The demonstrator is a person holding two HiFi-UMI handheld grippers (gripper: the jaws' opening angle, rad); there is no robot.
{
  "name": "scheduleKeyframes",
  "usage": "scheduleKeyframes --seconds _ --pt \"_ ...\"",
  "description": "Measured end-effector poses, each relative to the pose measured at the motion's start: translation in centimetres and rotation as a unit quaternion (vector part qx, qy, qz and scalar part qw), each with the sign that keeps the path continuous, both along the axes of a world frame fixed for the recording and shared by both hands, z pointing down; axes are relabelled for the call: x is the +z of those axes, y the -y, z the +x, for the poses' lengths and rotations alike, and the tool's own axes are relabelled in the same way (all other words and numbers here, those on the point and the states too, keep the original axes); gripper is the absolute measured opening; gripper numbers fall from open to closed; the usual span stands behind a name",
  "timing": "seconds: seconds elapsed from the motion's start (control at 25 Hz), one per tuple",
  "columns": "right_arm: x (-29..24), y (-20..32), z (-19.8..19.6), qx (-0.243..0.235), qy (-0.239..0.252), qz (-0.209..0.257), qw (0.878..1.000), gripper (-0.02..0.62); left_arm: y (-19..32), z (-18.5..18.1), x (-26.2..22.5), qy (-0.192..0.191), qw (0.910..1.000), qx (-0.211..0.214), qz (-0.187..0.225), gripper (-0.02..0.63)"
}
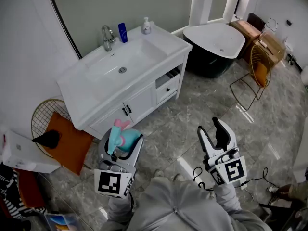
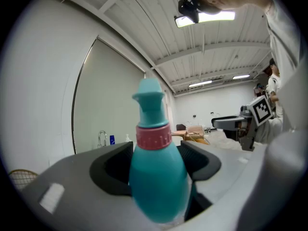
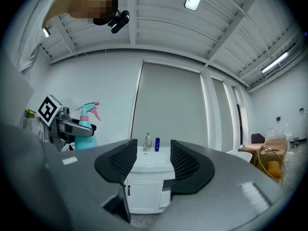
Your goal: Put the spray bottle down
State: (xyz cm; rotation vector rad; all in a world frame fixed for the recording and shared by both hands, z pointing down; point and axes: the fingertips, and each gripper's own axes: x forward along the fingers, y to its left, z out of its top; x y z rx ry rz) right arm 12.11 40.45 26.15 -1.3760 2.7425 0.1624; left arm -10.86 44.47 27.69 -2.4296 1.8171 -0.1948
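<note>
A teal spray bottle (image 1: 122, 138) with a pink collar and trigger stands upright between the jaws of my left gripper (image 1: 121, 142), held in the air in front of the white vanity (image 1: 96, 97). In the left gripper view the spray bottle (image 2: 156, 167) fills the gap between the black pads, which press on its body. From the right gripper view, the same spray bottle (image 3: 86, 124) shows at the left in the left gripper (image 3: 72, 126). My right gripper (image 1: 215, 131) is open and holds nothing; the right gripper (image 3: 150, 160) faces the vanity (image 3: 149, 186).
On the vanity top are a tap (image 1: 107, 37), a blue bottle (image 1: 122, 32) and a white pump bottle (image 1: 146, 26). A round wire basket with an orange cushion (image 1: 67, 141) lies at the left. A dark bathtub (image 1: 214, 44) and a gold wire chair (image 1: 255, 69) stand at the right.
</note>
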Motion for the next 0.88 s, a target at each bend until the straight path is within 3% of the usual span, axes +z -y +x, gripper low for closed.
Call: scheduleKeyframes --seconds 0.44,0.88 --pt "0.4 1.3 -1.8 0.035 0.002 -0.005 0.999 0.215 3.3 -2.3 0.2 0.004 0.9995 0.033 0.001 0.362" --pt "0.9 4.1 -0.8 0.066 -0.005 -0.010 0.998 0.215 7.4 -1.7 1.2 -0.001 0.9983 0.057 -0.006 0.362"
